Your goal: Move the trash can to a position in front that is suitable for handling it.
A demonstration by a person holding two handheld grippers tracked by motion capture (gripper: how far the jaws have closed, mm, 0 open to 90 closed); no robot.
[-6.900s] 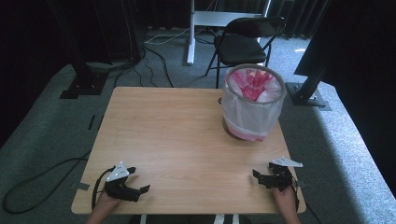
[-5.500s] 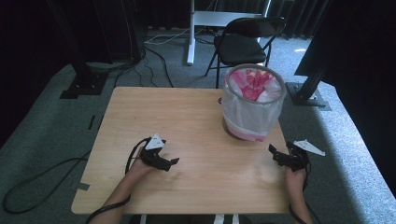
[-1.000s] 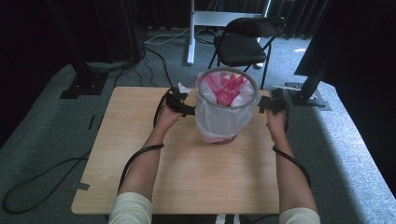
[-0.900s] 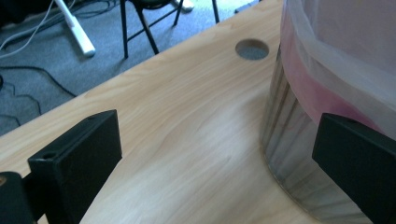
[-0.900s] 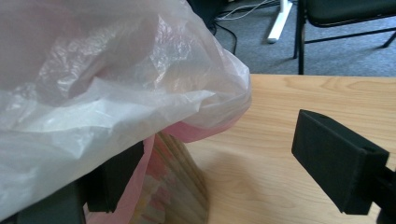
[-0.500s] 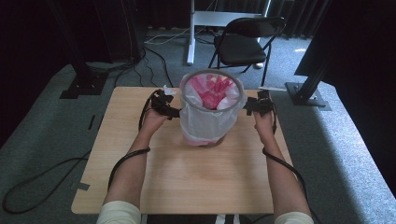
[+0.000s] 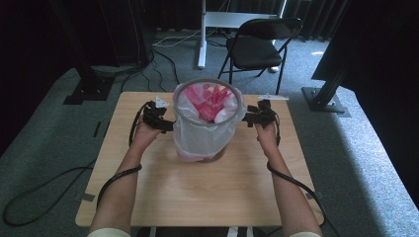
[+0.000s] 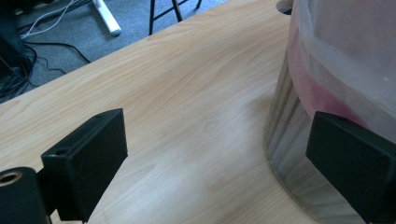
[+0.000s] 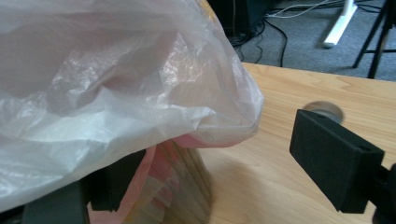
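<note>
With both claws, left claw (image 7: 165, 123) and right claw (image 7: 249, 118), gaping wide beside the bin (image 7: 207, 126), I judge it light, its liner slippery, so I'd grip the stiff rim.

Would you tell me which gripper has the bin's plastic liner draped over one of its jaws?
The right gripper: the liner hangs over its left-hand jaw, while the left gripper has both jaws bare.

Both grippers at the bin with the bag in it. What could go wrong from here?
1. Both grippers are open: the left gripper has one pad beside the bin wall, so the bin may get pushed, not gripped.
2. The loose bag drapes over one pad of the right gripper; closing may pinch or tear the film.
</note>
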